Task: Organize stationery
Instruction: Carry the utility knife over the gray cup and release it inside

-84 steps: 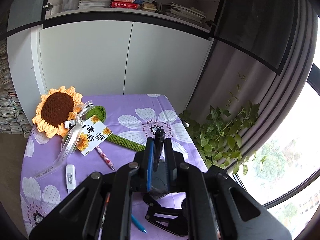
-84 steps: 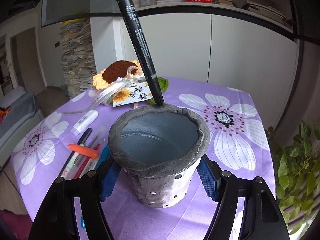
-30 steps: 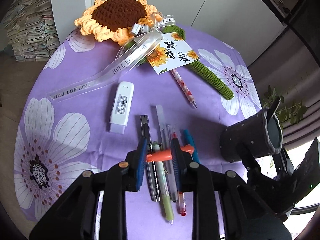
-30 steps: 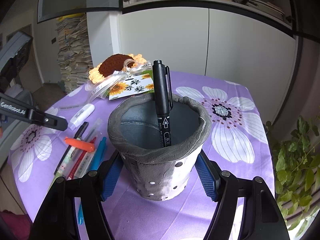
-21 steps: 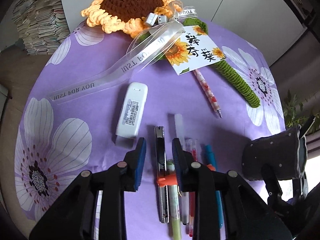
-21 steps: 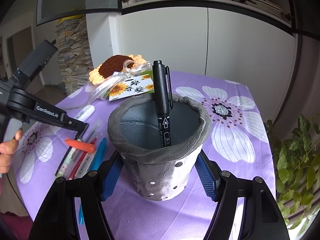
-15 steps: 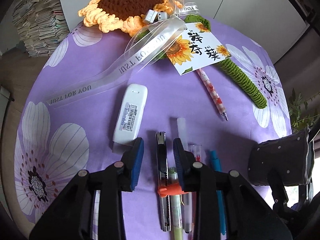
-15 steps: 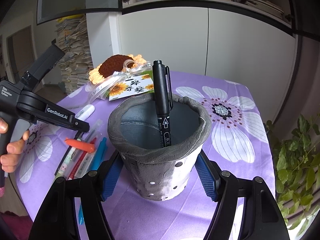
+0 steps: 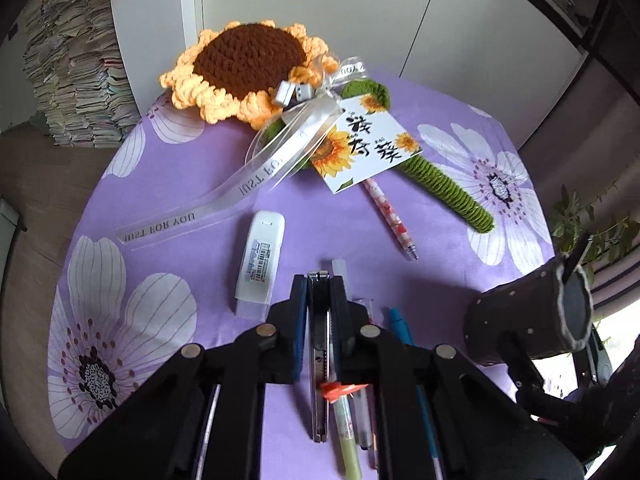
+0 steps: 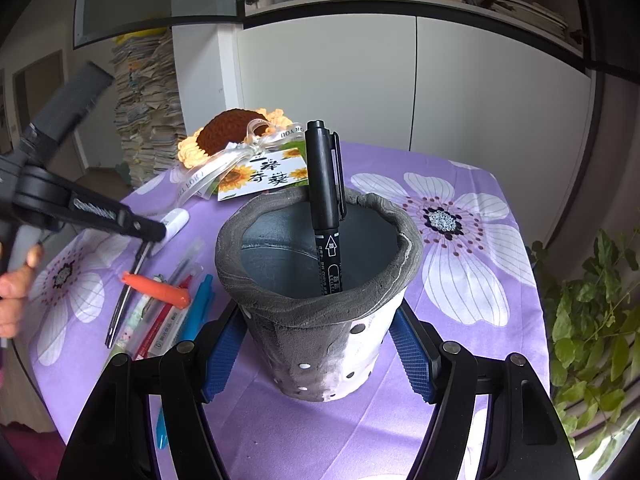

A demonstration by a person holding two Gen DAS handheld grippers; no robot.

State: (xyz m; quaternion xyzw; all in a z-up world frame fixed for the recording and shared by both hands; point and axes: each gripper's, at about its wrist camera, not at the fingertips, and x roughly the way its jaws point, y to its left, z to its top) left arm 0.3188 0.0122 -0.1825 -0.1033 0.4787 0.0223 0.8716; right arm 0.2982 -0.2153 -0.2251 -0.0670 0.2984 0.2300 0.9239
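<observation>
The left gripper (image 9: pixel 320 280) has just clenched on the black utility knife (image 9: pixel 319 360), while the right gripper (image 10: pixel 316 344) clasps the grey pen holder (image 10: pixel 320 320)

Soft daylight enters from the window side — the left wrist view blows out white at its lower right corner. Shadows on the purple tablecloth (image 9: pixel 224 184) are faint. Fisheye bending curves all edges, with dark corners — the person's hand (image 10: pixel 14 280) is motion-blurred.
</observation>
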